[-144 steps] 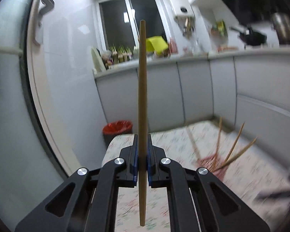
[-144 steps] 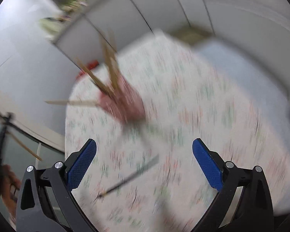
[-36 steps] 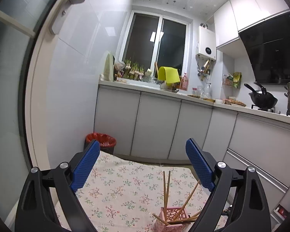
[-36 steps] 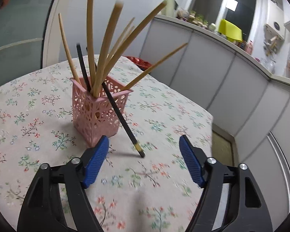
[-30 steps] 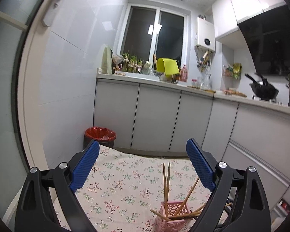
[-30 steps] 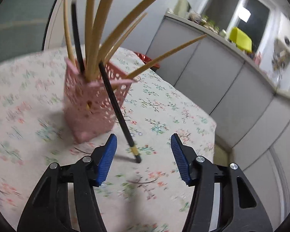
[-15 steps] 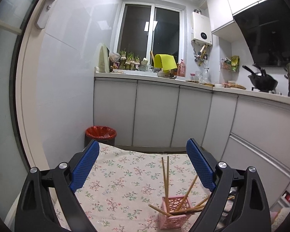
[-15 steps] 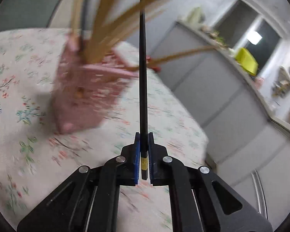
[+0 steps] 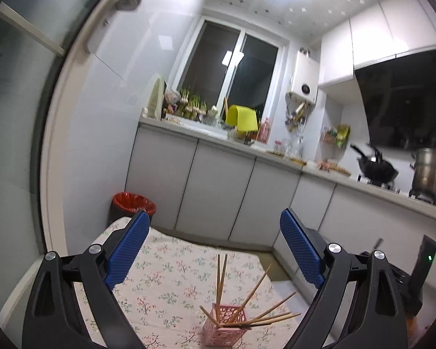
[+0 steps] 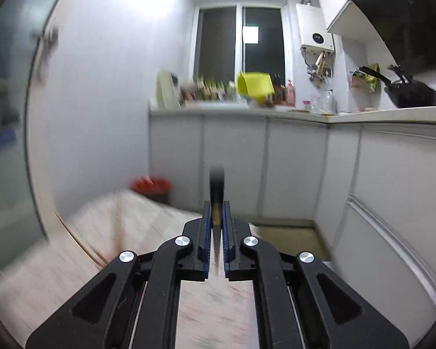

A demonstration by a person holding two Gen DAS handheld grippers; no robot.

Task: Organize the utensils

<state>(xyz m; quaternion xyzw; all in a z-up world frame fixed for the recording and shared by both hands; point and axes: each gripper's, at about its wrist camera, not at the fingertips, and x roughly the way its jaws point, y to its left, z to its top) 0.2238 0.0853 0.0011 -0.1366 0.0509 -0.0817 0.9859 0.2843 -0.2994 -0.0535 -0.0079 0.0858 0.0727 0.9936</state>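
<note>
Holder: one pink perforated plastic basket (image 9: pixel 224 324) on the floral tablecloth (image 9: pixel 171 273), near centre.
Chopsticks: about seven wooden chopsticks (image 9: pixel 219 279) fanned in it – count uncertain.
Left gripper (image 9: pixel 215 254): raised above the table, fingers wide apart.
Right gripper (image 10: pixel 215 224): level, fingers clamped on one blurred black chopstick (image 10: pixel 216 192) – upright.

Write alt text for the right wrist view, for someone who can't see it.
The right tool is shut on a dark chopstick, held upright and blurred by motion. Below it, a floral-cloth table streaks past. Behind are grey kitchen cabinets, a red bin, a dark window and a black wok on the counter.
</note>
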